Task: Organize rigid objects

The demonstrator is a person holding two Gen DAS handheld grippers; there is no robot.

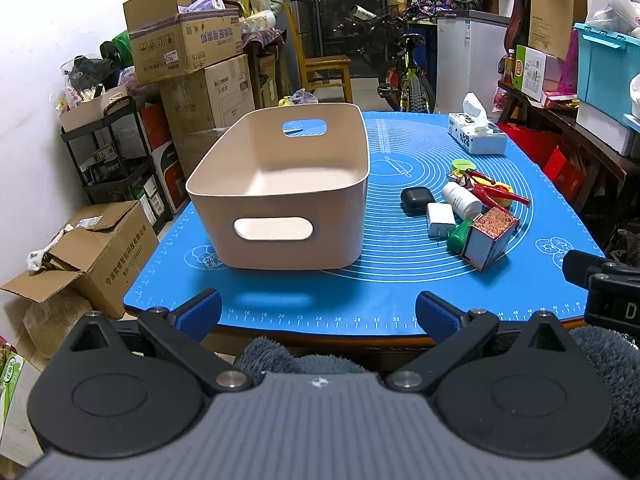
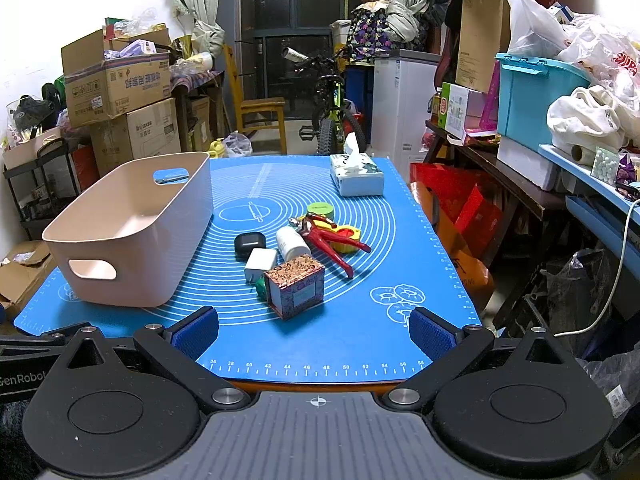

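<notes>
An empty beige bin point(image 1: 280, 184) point(image 2: 132, 232) stands on the left of the blue mat point(image 1: 392, 288) point(image 2: 360, 328). To its right lies a cluster: a patterned box point(image 2: 296, 286) point(image 1: 490, 236), a white charger point(image 2: 260, 264) point(image 1: 440, 219), a black earbud case point(image 2: 250, 243) point(image 1: 416, 199), a white bottle point(image 2: 292, 243) point(image 1: 462, 200), red-handled pliers point(image 2: 332, 244) point(image 1: 500, 194), a yellow piece point(image 2: 348, 238), a green lid point(image 2: 320, 210) point(image 1: 462, 165) and a small green item point(image 1: 460, 236). My left gripper point(image 1: 318, 314) and right gripper point(image 2: 314, 332) hover open and empty at the mat's near edge.
A tissue box point(image 2: 356, 174) point(image 1: 476, 132) sits at the mat's far right. Stacked cardboard boxes point(image 1: 188, 40), a black cart point(image 1: 112, 152), a wooden chair point(image 2: 260, 108) and a bicycle point(image 2: 332, 116) crowd the room. A cluttered shelf point(image 2: 520, 120) runs along the right.
</notes>
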